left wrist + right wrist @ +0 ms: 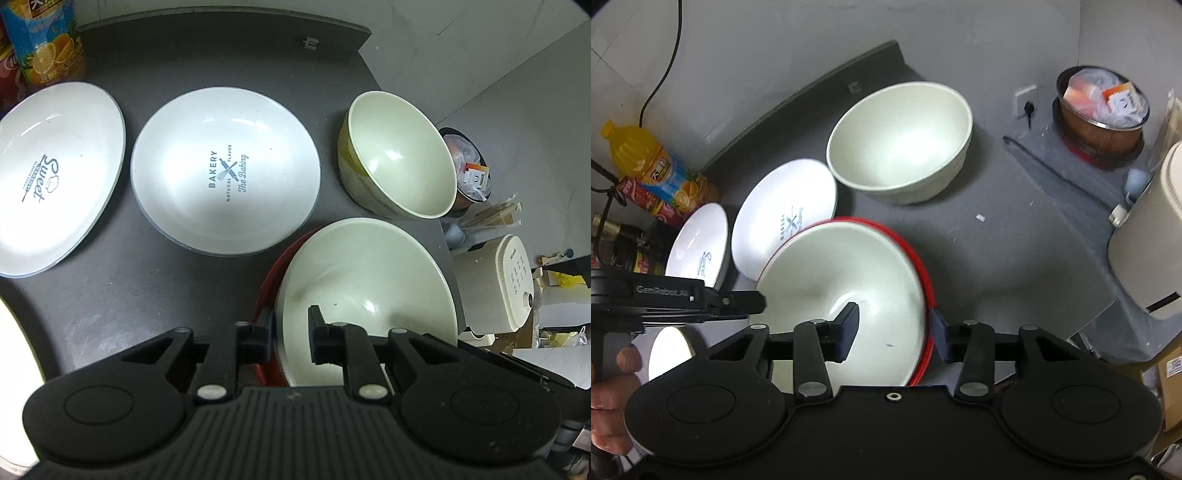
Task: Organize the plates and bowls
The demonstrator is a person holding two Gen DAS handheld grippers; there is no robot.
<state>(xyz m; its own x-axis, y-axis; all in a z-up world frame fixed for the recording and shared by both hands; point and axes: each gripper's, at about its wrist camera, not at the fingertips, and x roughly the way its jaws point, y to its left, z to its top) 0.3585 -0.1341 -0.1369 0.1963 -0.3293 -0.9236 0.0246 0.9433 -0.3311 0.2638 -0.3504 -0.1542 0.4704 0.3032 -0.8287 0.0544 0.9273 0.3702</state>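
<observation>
On the dark table stand two white plates, a "Sweet" plate [55, 177] and a "Bakery" plate [225, 173], and a cream bowl [399, 155]. A cream bowl with a red outside [369, 288] is held between both grippers. My left gripper [291, 332] has its jaws astride that bowl's left rim. My right gripper [894, 328] has its jaws astride the same bowl's [842, 273] right rim, red edge between the fingers. In the right wrist view the other cream bowl [901, 144], the Bakery plate [783, 214] and the Sweet plate [698, 240] lie beyond.
A juice bottle [48, 44] and a red can [646, 195] stand at the table's far left. Off the right table edge are a bin with rubbish [1104, 107], a white appliance [506, 284] and cardboard boxes [554, 317]. A cable hangs on the wall [665, 74].
</observation>
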